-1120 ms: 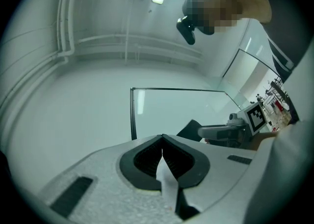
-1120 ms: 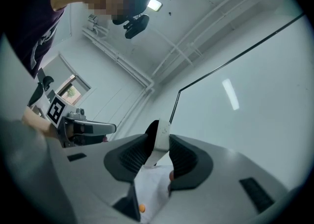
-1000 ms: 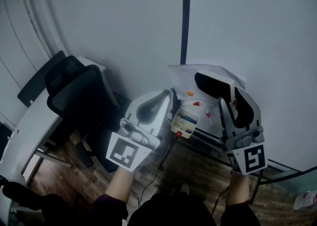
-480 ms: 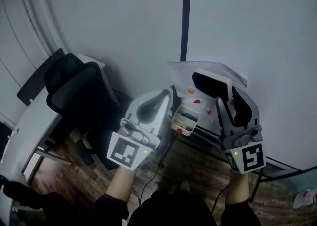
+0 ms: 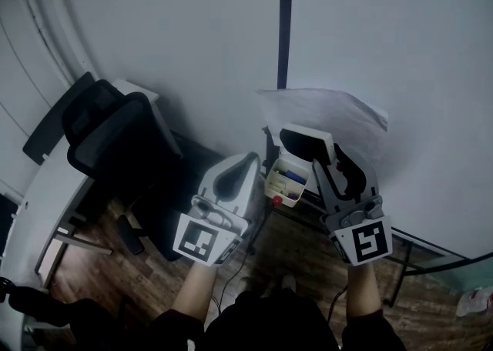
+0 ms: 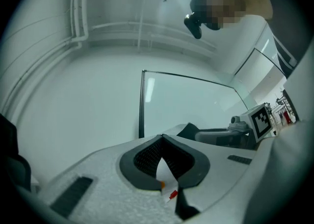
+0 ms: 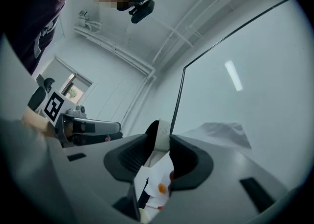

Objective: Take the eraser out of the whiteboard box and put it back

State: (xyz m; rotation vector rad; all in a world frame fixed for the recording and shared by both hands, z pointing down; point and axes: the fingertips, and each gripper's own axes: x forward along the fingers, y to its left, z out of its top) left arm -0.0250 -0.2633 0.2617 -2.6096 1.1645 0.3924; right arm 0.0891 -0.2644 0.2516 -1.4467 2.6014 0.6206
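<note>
Nearest the camera, two dark sleeves reach forward over the brown wooden plank floor, each hand carrying a grey-and-white two-jaw gripper topped by a cube with black square markers. The left gripper has its black ribbed pads closed tip to tip with nothing between them; in the head view it points up toward the wall, just left of the box. The right gripper is clamped on the whiteboard eraser, a flat white-backed block with a black felt face. In the right gripper view the eraser's pale edge stands upright between the two pads, which press on it from both sides.

Between the two grippers sits the small cream plastic whiteboard box, fixed low on the board, with a blue marker lying inside it and a round red magnet just beneath it. The eraser is outside the box, held just above its far right corner.

Beyond them rises the large white whiteboard, with a crumpled white sheet of paper stuck on it behind the eraser and a dark vertical strip running up from there. Off to the left, a black mesh-backed office chair stands beside a white desk.
</note>
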